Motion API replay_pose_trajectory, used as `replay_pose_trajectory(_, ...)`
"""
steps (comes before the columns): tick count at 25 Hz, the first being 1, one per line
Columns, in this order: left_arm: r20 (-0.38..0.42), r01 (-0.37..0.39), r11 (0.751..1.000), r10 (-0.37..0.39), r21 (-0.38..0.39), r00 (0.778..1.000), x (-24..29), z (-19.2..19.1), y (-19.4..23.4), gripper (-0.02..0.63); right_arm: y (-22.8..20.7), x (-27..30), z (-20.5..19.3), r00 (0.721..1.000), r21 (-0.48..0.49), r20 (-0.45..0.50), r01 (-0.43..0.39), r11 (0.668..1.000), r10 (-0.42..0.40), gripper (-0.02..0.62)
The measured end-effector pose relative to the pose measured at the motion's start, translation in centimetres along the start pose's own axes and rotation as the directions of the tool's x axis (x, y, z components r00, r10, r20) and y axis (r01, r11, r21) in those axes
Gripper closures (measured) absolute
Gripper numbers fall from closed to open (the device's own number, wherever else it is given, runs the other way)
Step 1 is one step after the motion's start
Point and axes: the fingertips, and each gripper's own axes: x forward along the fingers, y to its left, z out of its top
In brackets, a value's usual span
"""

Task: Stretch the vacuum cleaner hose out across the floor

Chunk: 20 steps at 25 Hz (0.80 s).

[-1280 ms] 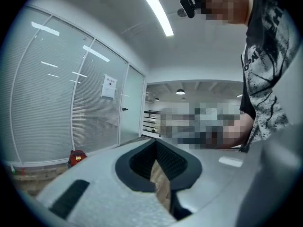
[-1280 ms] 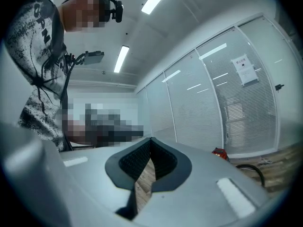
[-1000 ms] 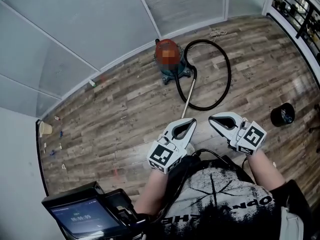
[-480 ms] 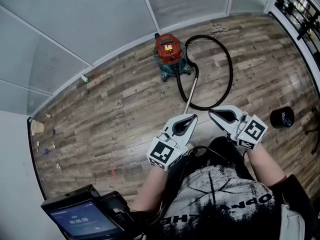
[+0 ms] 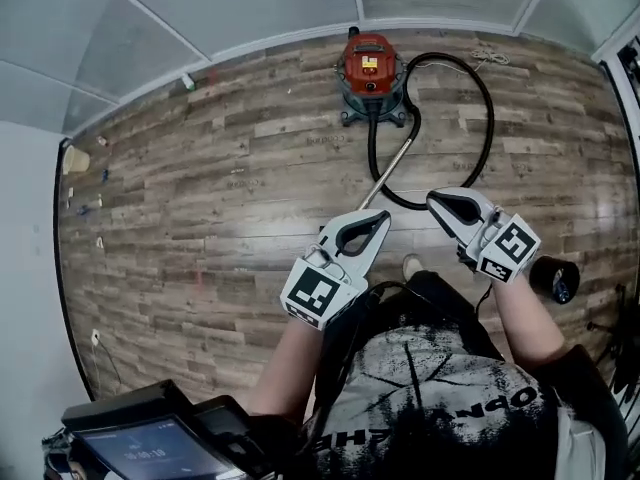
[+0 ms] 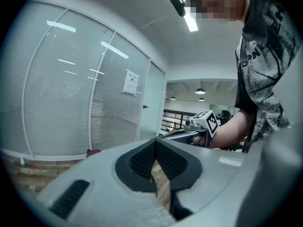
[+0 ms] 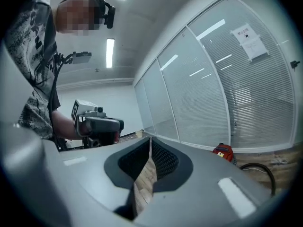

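Since nothing's in hand yet, vacuum cleaner [image 5: 368, 66]: red canister on a dark base, parked on the wood floor [image 5: 200, 168] right by the glass wall. Pretty sure it's the heavy bit, so it should act as the anchor, though it might scoot if it's yanked.
hose [image 5: 491, 133]: black, lying flat in one big loop off to the canister's right. Probably light and floppy but springy, so it'll want to curl back. I'd grab it near the free end where it meets the wand, not mid-loop.
wand [image 5: 388, 173]: thin straight metal tube, running diagonally from the loop toward the grippers. Stiff and likely a bit slick, best handle for dragging.
left gripper [image 5: 383, 218]: jaws closed tip to tip, nothing between them, near the wand's near end.
right gripper [image 5: 435, 203]: same deal, closed and empty, just beside the left one.
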Motion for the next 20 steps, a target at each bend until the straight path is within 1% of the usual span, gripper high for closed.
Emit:
replay_pose_trajectory(2,-0.005,-0.049,0.999,0.049,-0.010,0.999,0.9,0.1,0.1,0.606,-1.7,0.0,-1.1,0.999,0.006,-0.043,-0.027,1.000,0.027,0.553)
replay_pose_trajectory(5,-0.003,-0.110,0.994,0.110,0.001,0.994,1.0,-1.2,-0.6,0.605,-3.1,-0.1,-4.4,0.992,0.009,-0.112,-0.058,0.998,0.058,0.516)
replay_pose_trajectory(6,-0.003,-0.122,0.993,0.122,0.006,0.993,0.8,-1.6,-0.5,0.605,-3.5,0.1,-5.4,0.989,0.019,-0.131,-0.059,0.998,0.061,0.506)
replay_pose_trajectory(9,-0.016,-0.150,0.988,0.150,-0.031,0.989,0.3,-3.7,0.0,0.605,-4.9,0.9,-8.7,0.982,0.048,-0.183,-0.045,0.998,0.053,0.485)
replay_pose_trajectory(11,-0.004,-0.161,0.987,0.161,-0.006,0.987,0.1,-5.5,0.9,0.605,-6.1,1.7,-11.4,0.979,0.055,-0.202,-0.022,0.998,0.032,0.474)
replay_pose_trajectory(14,-0.035,-0.155,0.986,0.157,0.054,0.987,-0.7,-7.7,2.7,0.606,-8.3,3.7,-15.2,0.972,0.082,-0.233,0.035,0.996,-0.015,0.447)
replay_pose_trajectory(17,-0.042,-0.148,0.988,0.151,0.051,0.988,-0.8,-10.4,4.8,0.605,-11.1,5.3,-19.3,0.961,0.110,-0.272,0.089,0.990,-0.056,0.419)
replay_pose_trajectory(20,-0.036,-0.171,0.985,0.172,0.036,0.984,-0.1,-14.2,7.7,0.604,-14.5,7.0,-24.8,0.944,0.178,-0.325,0.129,0.976,-0.065,0.402)
